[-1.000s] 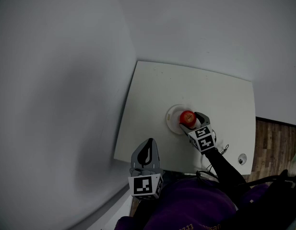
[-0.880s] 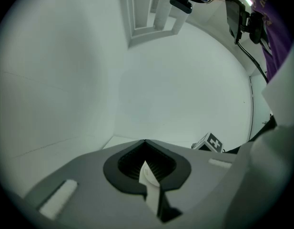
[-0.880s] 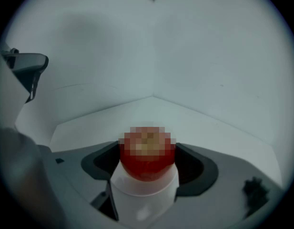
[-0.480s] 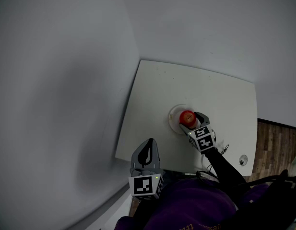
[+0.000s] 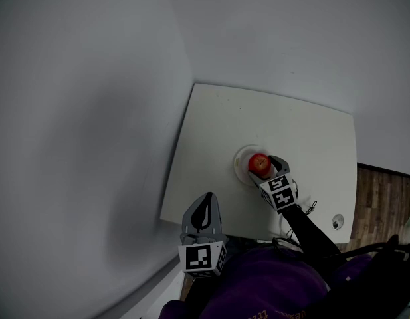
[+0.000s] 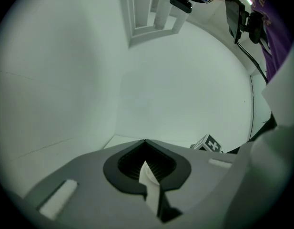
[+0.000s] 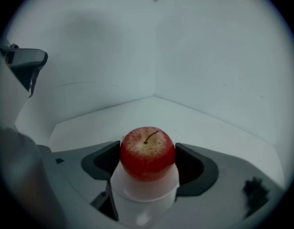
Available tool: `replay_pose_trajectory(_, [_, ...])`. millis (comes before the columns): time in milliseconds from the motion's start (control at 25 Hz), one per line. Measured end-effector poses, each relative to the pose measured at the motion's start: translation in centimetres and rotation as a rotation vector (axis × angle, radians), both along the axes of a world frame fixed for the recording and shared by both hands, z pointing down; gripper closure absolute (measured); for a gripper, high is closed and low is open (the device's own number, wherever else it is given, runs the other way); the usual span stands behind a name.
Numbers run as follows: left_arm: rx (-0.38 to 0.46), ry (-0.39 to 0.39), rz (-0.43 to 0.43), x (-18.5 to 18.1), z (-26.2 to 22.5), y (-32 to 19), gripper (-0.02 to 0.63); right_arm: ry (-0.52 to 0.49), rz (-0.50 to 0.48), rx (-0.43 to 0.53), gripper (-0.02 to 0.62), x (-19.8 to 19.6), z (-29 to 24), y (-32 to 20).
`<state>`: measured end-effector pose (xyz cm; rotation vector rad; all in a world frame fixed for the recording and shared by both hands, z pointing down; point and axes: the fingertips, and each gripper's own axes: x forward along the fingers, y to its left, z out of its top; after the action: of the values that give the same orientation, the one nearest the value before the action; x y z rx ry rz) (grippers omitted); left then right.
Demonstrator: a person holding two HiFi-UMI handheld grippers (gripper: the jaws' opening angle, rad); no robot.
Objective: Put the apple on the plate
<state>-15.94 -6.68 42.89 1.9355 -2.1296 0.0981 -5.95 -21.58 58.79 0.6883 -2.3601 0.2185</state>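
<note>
A red apple (image 5: 259,163) rests on a small white plate (image 5: 240,159) near the front of the white table (image 5: 258,115). My right gripper (image 5: 263,169) reaches in from the near side, its dark jaws pressed to both sides of the apple. In the right gripper view the apple (image 7: 147,151) stands stem up on the plate (image 7: 144,194), held between the jaws of the right gripper (image 7: 147,160). My left gripper (image 5: 203,212) hangs shut and empty at the table's front edge, well left of the plate. The left gripper (image 6: 147,163) shows its pads closed together.
The table stands in a corner, with white walls to the left and behind. A small round fitting (image 5: 335,221) and a thin cable (image 5: 311,208) lie near the front right corner. Wooden floor (image 5: 384,198) shows beyond the table's right edge.
Only the head camera has shifted slightly. Both grippers, the apple and the plate keep their places.
</note>
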Motion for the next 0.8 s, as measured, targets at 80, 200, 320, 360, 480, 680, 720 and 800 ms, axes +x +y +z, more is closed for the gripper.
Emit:
replay_pose_trajectory(80, [-0.001,-0.001,0.003,0.1,0.0,-0.1,0.600,-0.011,0.003,-0.001,0.233,0.0,-0.1,-0.1])
replay_pose_trajectory(200, [-0.001,-0.001,0.006,0.2,0.0,-0.2,0.600,-0.030,0.012,0.001,0.232,0.0,-0.1,-0.2])
replay_pose_trajectory(320, [-0.002,0.000,0.009,0.2,0.1,-0.1,0.600,-0.049,0.014,0.019,0.233,-0.1,-0.4,-0.1])
replay_pose_trajectory(360, [-0.002,0.000,0.010,0.2,0.1,-0.2,0.600,-0.055,0.011,0.029,0.232,-0.1,-0.5,-0.1])
replay_pose_trajectory(480, [0.001,0.003,0.009,0.2,0.1,-0.3,0.600,-0.072,0.002,0.047,0.233,-0.3,-1.3,-0.1])
replay_pose_trajectory(680, [0.008,0.010,0.027,0.9,0.1,-0.7,0.600,-0.094,0.019,0.061,0.232,0.4,-2.4,-0.3])
replay_pose_trajectory(720, [0.010,0.012,0.031,1.0,0.1,-0.8,0.600,-0.101,0.026,0.065,0.233,0.6,-2.7,-0.3])
replay_pose_trajectory(800, [0.012,0.016,0.041,1.2,0.2,-1.1,0.600,-0.115,0.041,0.067,0.233,1.1,-3.3,-0.5])
